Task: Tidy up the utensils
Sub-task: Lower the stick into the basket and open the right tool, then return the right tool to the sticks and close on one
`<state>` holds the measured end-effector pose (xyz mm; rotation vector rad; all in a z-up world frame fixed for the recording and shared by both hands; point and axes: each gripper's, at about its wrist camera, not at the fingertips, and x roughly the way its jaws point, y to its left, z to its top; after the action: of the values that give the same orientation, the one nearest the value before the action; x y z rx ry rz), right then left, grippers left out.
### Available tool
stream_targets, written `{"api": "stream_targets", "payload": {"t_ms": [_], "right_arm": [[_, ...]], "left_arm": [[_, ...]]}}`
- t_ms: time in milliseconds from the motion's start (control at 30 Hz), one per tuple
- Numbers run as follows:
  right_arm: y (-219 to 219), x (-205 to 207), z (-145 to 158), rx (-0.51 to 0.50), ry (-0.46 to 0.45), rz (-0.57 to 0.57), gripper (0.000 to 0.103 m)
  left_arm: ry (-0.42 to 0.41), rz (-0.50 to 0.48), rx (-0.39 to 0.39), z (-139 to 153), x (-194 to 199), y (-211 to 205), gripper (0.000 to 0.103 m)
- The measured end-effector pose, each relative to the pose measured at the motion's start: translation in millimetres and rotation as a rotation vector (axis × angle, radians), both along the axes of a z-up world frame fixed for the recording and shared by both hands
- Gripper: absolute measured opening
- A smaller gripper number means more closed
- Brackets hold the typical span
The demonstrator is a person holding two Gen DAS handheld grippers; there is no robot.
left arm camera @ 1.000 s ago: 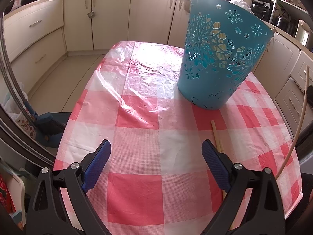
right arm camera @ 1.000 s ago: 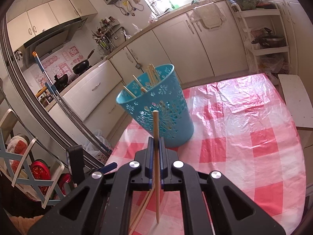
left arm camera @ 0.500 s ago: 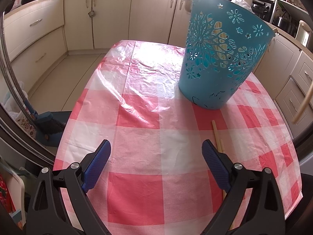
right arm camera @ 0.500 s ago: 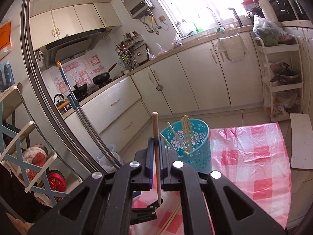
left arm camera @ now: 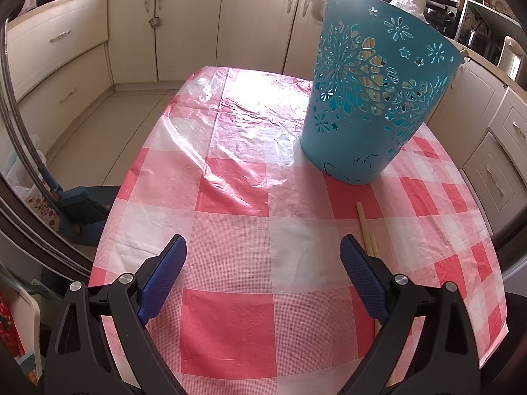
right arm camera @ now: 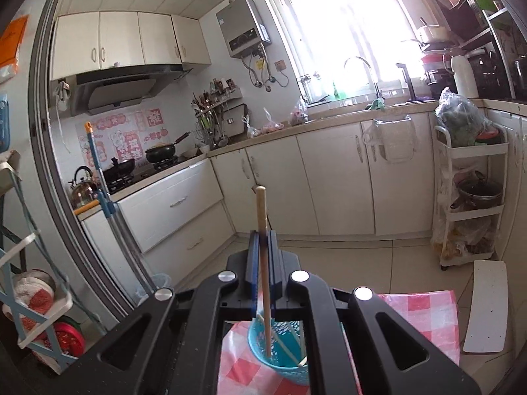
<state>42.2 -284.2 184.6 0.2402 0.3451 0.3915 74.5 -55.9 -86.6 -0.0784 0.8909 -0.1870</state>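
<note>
Two grippers in play over a table under a red-and-white checked plastic cloth (left arm camera: 230,312), which carries everything. Largest task item: the teal perforated plastic basket (left arm camera: 372,108), upright on the far right part of the cloth, with pale sticks showing through its cut-outs. Left gripper (left arm camera: 263,276) hangs low above the near end of the cloth, jaws spread wide, nothing between them. Right gripper (right arm camera: 262,256) is high above the table, jaws nearly shut and clamped on one long pale wooden chopstick (right arm camera: 263,263). Key relation: seen from the right wrist, the held chopstick runs near vertical through the pads, its thick blunt end pointing up above the fingers, its lower end hanging toward the open mouth of the basket, which sits directly below and already holds several chopsticks (right arm camera: 290,349) leaning inside. Long axis looks roughly lined up with the basket opening, so I'd judge the coming move is lower and release; can't tell whether the tip is already past the rim. Smallest: two more loose wooden chopsticks (left arm camera: 365,227) lie flat on the cloth just beside the left gripper's right-hand finger, long axis running from the near edge toward the basket base. Left hand is the nearer one for those.
</note>
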Motion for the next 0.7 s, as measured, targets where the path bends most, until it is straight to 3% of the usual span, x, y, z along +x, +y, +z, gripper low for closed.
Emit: {"api": "stream_targets", "payload": {"t_ms": [200, 367, 533, 700], "right_arm": [[19.5, 40.4, -53.8, -0.126, 0.103, -0.062, 0.006], [26.4, 53.9, -94.3, -0.168, 0.218, -0.054, 0.006], [21.3, 32.3, -96.9, -0.163, 0.185, -0.071, 0.011], [19.3, -21.6, -97.4, -0.155, 0.124, -0.07, 0.021]], "left_arm": [[-0.002, -0.004, 0.005, 0.2, -0.7, -0.8, 0.09], [-0.004, -0.003, 0.01, 0.5, -1.6, -2.1, 0.091], [0.009, 0.001, 0.016, -0.5, 0.2, -2.3, 0.092], [0.014, 0.007, 0.018, -1.0, 0.7, -2.0, 0.093]]}}
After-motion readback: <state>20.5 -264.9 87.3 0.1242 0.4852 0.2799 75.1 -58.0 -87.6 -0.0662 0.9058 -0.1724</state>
